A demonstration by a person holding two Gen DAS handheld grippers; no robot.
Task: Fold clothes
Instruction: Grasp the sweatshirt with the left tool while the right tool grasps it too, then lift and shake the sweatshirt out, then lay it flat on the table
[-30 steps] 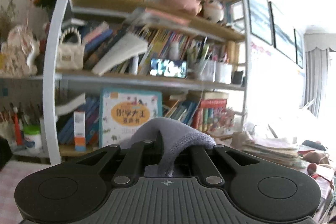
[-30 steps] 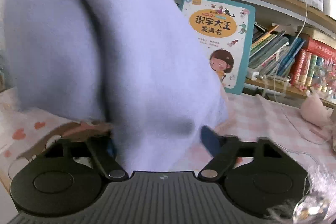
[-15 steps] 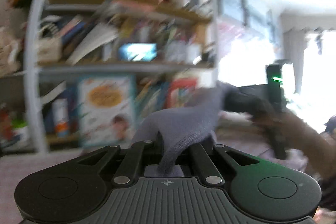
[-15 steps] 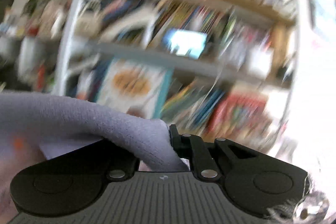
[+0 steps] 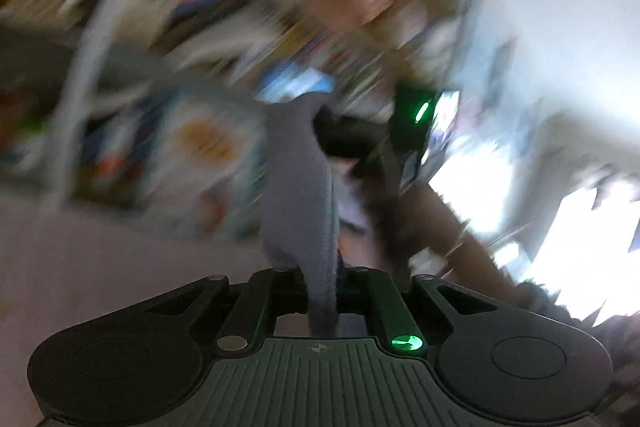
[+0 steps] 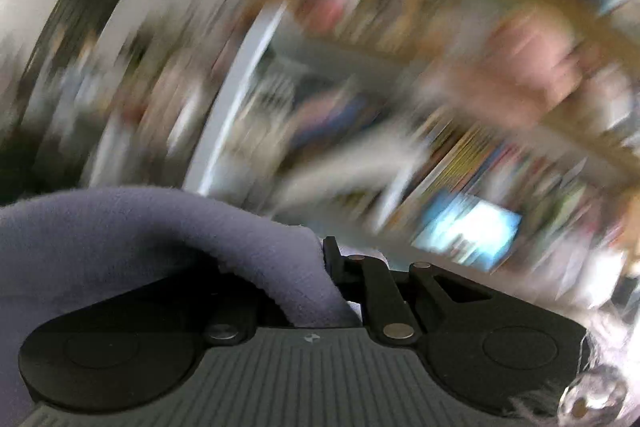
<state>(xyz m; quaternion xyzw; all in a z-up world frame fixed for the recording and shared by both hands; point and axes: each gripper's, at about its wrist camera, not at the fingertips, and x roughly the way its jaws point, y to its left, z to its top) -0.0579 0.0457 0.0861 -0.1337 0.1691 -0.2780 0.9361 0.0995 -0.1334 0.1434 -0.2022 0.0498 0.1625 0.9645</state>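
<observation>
Two grippers, each clamped on the same lavender-grey garment [image 5: 298, 187], both views heavily smeared. Nearest in the left wrist view: left gripper [image 5: 320, 279] with jaws drawn narrow, having just eased open a trace, a strip of cloth running up out of the gap between them. Beyond that, cloth stretched taut and nearly upright to the right gripper [image 5: 340, 143], seen from outside as a dark body with a green light, carried by a person's hand [image 5: 400, 203] and forearm. Nearest in the right wrist view: right gripper [image 6: 344, 279] pinched nearly closed, a thick fold of the garment [image 6: 160, 227] caught at its left finger and draping away to the left over the housing. Probable reason for the two holds: garment lifted clear of the pale pink table [image 5: 100, 259] and pulled straight between two edge points, so that it hangs flat before a fold. Fold itself judged not yet begun. Farthest: crowded bookshelf [image 6: 440, 107] with a white curved upright [image 5: 92, 67], a glowing small screen [image 6: 468, 231], a bright window [image 5: 560, 227] to the right; titles and small objects too blurred to tell.
</observation>
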